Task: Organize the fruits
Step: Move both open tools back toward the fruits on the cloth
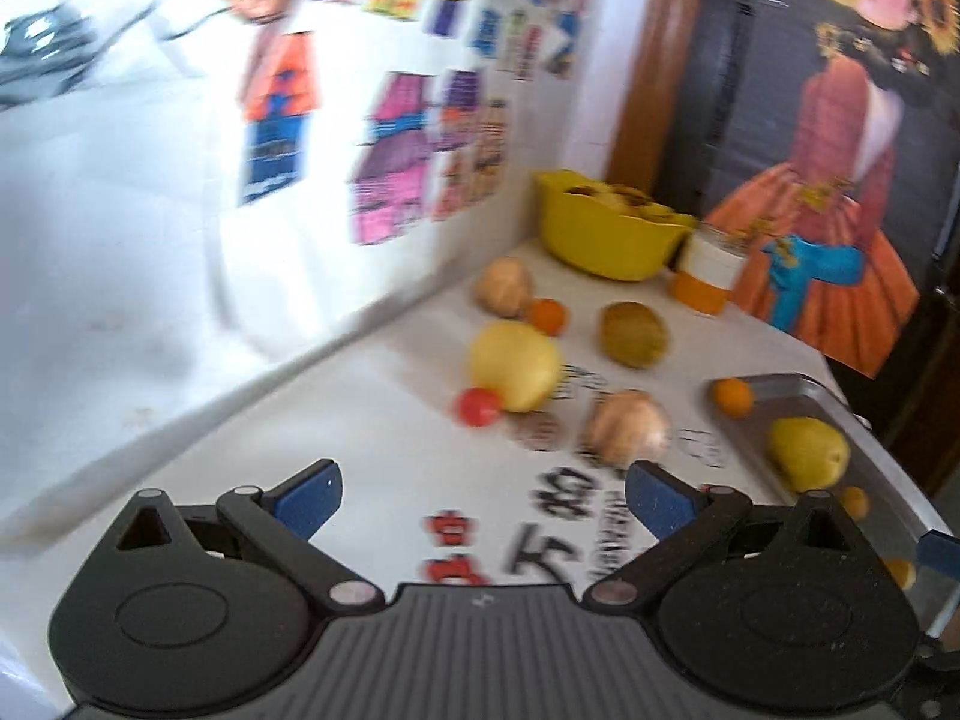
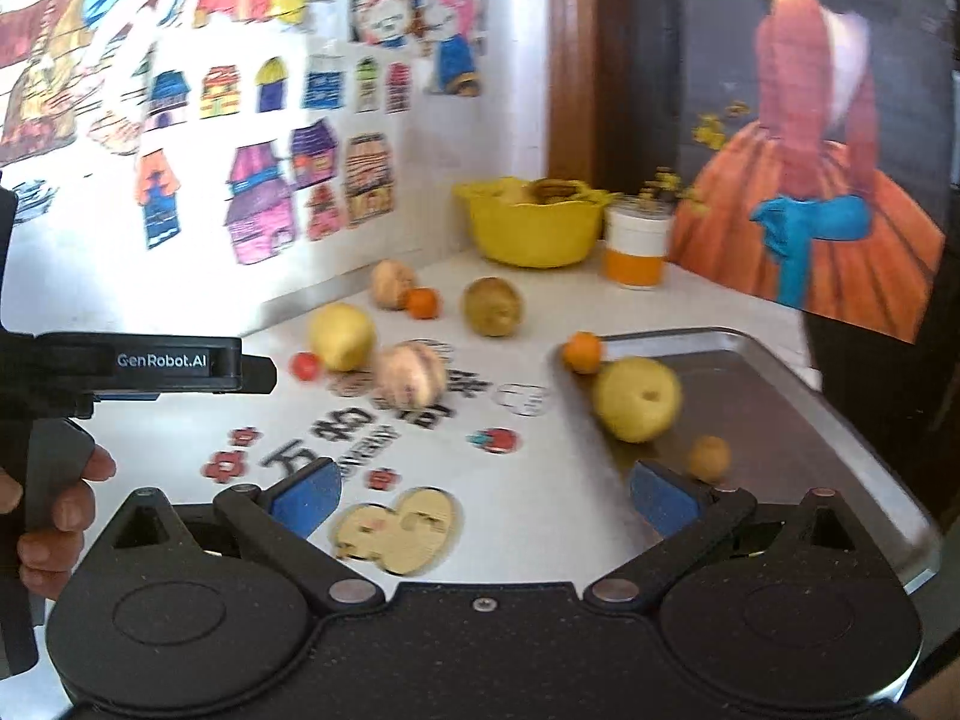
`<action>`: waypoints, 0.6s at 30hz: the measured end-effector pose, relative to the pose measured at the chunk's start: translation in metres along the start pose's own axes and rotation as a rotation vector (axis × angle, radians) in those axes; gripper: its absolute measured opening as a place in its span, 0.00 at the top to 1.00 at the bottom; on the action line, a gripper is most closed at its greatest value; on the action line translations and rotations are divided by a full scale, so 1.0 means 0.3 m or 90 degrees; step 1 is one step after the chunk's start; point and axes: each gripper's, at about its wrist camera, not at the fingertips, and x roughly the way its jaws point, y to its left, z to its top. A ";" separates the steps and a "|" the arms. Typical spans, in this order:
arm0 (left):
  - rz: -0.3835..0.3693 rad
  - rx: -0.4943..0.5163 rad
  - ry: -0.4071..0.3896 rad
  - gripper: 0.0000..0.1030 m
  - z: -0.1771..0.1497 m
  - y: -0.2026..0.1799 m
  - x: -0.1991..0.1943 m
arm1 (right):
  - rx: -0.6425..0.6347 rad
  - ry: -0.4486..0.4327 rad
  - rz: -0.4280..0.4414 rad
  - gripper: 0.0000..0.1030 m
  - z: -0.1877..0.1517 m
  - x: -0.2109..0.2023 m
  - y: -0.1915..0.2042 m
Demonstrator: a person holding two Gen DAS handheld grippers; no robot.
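While both tools hang over the near part of the white printed surface [image 2: 540, 312], the left hand-held gripper [image 1: 483, 501] and the right hand-held gripper [image 2: 486, 495] each have their blue-padded jaws spread wide with nothing between them. Using the shallow grey metal tray [image 2: 780, 396] as the landmark: it lies along the surface's right edge and holds a large yellow pear [image 2: 636, 399] near its left rim and a small tan round fruit [image 2: 709, 457] nearer the camera, with much bare metal behind them. A small orange citrus [image 2: 582, 351] sits at the tray's far-left corner; whether it is inside the rim is unclear. Left of the tray, loose on the surface, lie a pale pinkish round fruit [image 2: 411, 373], a yellow fruit [image 2: 342, 336] touching a small red one [image 2: 305, 366], a brown kiwi-like fruit [image 2: 492, 306], and another tan fruit [image 2: 391, 283] beside a second orange citrus [image 2: 423, 302]. Behind the tray, in the corner by the wall of drawings, stand a yellow bowl [image 2: 531, 234] and a white-and-orange cup [image 2: 635, 243]. A hand [image 2: 57, 498] grips the left tool's handle at the right view's left edge.
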 end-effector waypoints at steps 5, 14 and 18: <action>0.032 0.006 0.018 0.01 0.019 0.072 0.026 | -0.013 0.030 0.047 0.01 0.068 0.079 0.065; 0.027 0.069 0.029 0.01 0.079 0.068 0.111 | 0.003 0.013 0.050 0.01 0.284 0.206 0.070; 0.008 0.089 0.036 0.01 0.093 0.053 0.157 | 0.015 0.024 0.036 0.01 0.300 0.286 0.066</action>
